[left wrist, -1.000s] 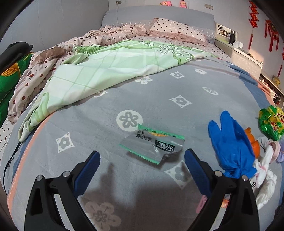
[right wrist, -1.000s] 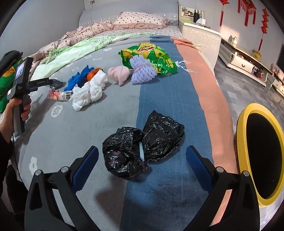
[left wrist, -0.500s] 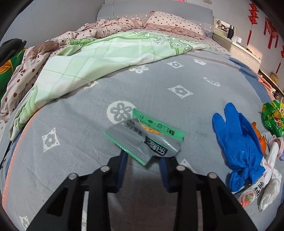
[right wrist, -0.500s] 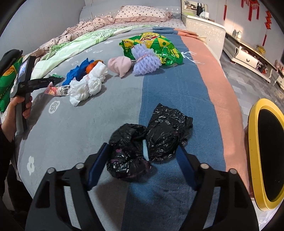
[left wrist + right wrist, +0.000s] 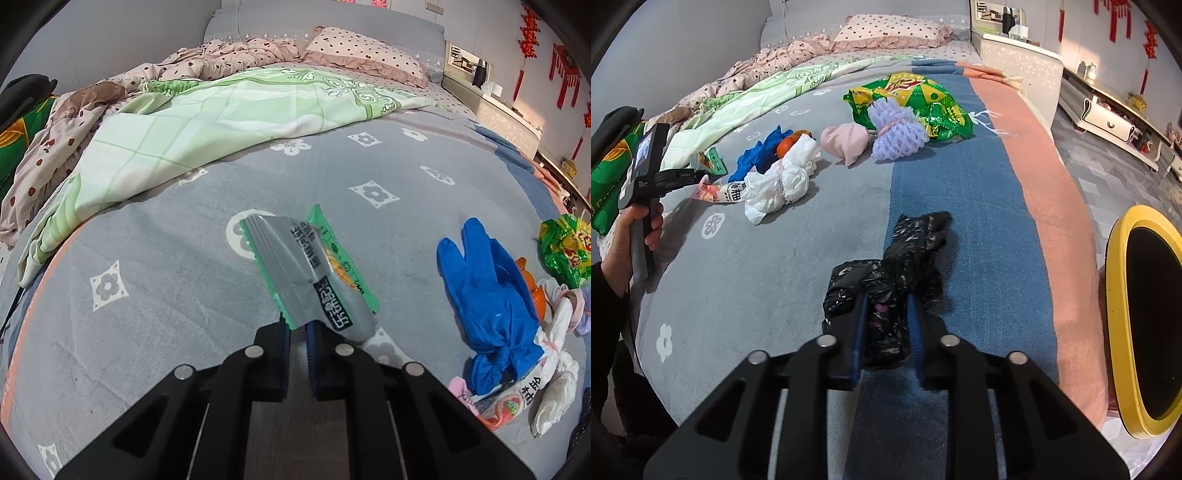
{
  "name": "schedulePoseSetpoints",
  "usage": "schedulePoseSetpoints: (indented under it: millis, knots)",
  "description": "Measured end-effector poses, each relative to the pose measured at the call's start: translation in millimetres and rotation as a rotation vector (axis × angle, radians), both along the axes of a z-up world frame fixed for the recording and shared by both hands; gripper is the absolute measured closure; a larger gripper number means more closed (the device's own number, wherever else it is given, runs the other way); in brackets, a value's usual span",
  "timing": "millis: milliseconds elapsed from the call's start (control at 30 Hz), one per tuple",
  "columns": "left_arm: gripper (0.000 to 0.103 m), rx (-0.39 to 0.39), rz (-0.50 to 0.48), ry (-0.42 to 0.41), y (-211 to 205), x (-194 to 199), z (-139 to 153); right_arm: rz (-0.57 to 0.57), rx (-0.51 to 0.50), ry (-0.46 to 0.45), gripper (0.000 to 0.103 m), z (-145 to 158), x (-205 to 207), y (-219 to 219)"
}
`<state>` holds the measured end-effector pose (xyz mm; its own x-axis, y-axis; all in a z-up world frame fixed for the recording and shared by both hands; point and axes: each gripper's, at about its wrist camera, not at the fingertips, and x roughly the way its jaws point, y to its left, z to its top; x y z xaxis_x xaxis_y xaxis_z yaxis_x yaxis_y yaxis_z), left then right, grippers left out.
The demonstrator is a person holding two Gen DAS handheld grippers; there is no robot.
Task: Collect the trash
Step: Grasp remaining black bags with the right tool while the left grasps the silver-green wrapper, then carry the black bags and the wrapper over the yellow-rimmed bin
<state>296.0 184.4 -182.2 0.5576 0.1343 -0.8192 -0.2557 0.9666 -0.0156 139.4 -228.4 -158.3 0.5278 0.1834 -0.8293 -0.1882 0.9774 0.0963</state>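
The left gripper (image 5: 297,328) pinches the silver snack wrapper (image 5: 303,273) off the bed (image 5: 147,295); the right gripper (image 5: 886,325) is closing on the black bag (image 5: 886,291). Grasping done, next comes carrying both to the yellow bin (image 5: 1115,295)

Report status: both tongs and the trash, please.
Left tongs shut on silver wrapper. Right tongs closing on black bag. Nothing in the way.

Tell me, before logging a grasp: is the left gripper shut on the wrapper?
Shut on it: the left gripper pinches the silver-green snack wrapper's near edge.
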Motion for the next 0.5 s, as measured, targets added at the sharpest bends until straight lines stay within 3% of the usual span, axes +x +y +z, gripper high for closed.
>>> schedulePoseSetpoints:
  millis: [200, 500]
  knots:
    - [0.096, -0.001, -0.004, -0.017, -1.5, -8.0, 9.8, 0.001, 0.028, -0.015, 0.094, 6.7, -6.4, -2.7]
    - [0.096, -0.022, -0.015, -0.047, -5.1, -22.8, 28.0, -0.008, 0.055, -0.049, 0.095, 23.1, -18.4, -8.8]
